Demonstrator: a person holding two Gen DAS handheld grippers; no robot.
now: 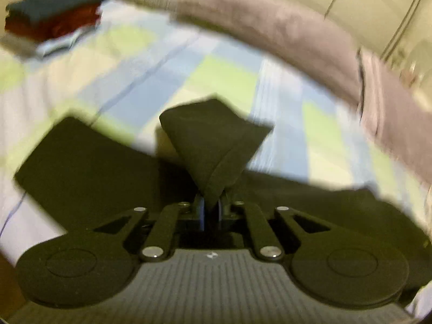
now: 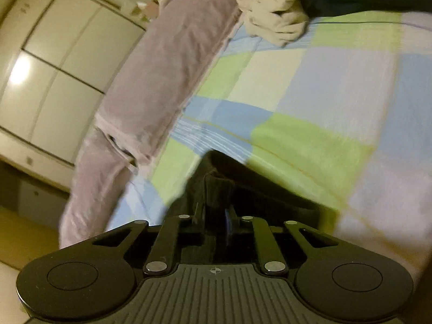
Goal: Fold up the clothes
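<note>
A black garment (image 1: pixel 89 167) lies on the checked bedsheet (image 1: pixel 172 62). My left gripper (image 1: pixel 212 205) is shut on a corner of it, which stands up as a folded peak (image 1: pixel 213 145) above the jaws. In the right wrist view, my right gripper (image 2: pixel 216 213) is shut on another edge of the black garment (image 2: pixel 224 181), held just above the bedsheet (image 2: pixel 324 94). The picture is motion-blurred.
A stack of folded clothes, dark blue over red (image 1: pixel 56 16), sits at the far left of the bed. A mauve blanket (image 1: pixel 283 35) (image 2: pixel 167 67) runs along the bed's far edge. A cream garment (image 2: pixel 275 13) lies bunched at the top. Wardrobe doors (image 2: pixel 54 67) stand beyond.
</note>
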